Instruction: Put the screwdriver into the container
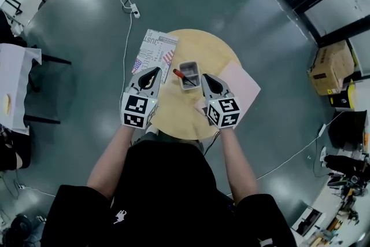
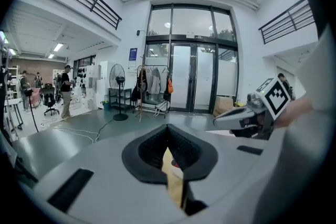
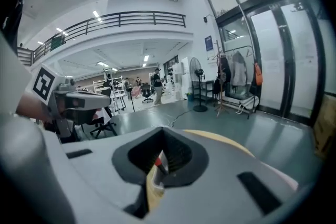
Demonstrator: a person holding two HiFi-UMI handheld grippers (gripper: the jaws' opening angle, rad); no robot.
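A grey rectangular container (image 1: pixel 189 74) stands near the middle of a round wooden table (image 1: pixel 173 115). A screwdriver (image 1: pixel 182 76) with a red handle lies slanted inside it, the handle resting over the left rim. My left gripper (image 1: pixel 156 70) hovers just left of the container, jaws together and empty. My right gripper (image 1: pixel 204 77) hovers just right of it, also shut with nothing held. A sliver of red handle (image 3: pixel 158 162) shows through the slit in the right gripper view, and another sliver (image 2: pixel 174 163) in the left gripper view.
A printed paper (image 1: pixel 154 53) lies on the table's left edge and a pink sheet (image 1: pixel 244 85) hangs over its right edge. On the floor are a power strip with cables (image 1: pixel 134 10) and a cardboard box (image 1: pixel 330 67). People stand far off in the hall.
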